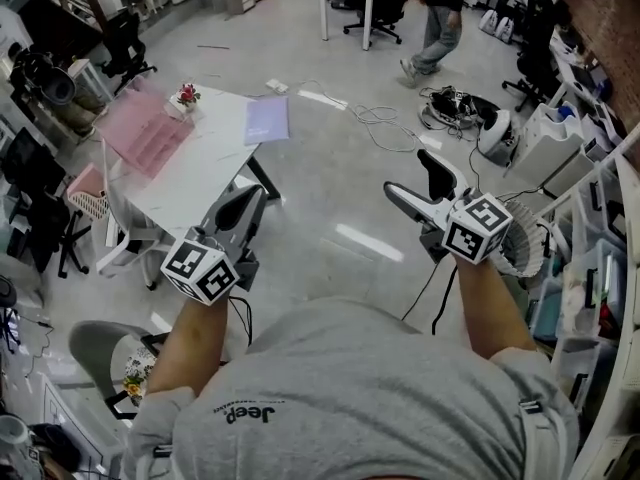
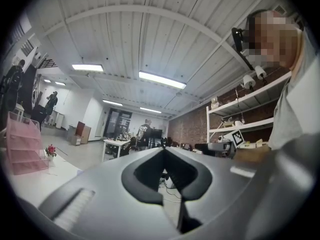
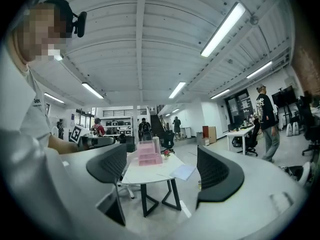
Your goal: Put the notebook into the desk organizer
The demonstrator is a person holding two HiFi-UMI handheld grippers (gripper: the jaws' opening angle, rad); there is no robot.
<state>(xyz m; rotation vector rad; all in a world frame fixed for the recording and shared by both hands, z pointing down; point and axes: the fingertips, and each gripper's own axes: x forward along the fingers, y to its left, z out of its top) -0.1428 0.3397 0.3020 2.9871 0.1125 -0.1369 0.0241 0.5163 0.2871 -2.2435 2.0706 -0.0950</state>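
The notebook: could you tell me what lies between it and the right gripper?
Only bare floor separates the notebook and right gripper; the head view shows it.

The thin, light purple notebook (image 1: pixel 267 120) lies flat at a far corner of the white bench (image 1: pixel 195 173). The pink desk organizer (image 1: pixel 148 128) stands by the left edge.

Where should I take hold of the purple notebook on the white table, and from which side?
The thin lavender notebook lies flat at the edge of the white table, so probably pinch that outer edge, coming in level from the open floor side.
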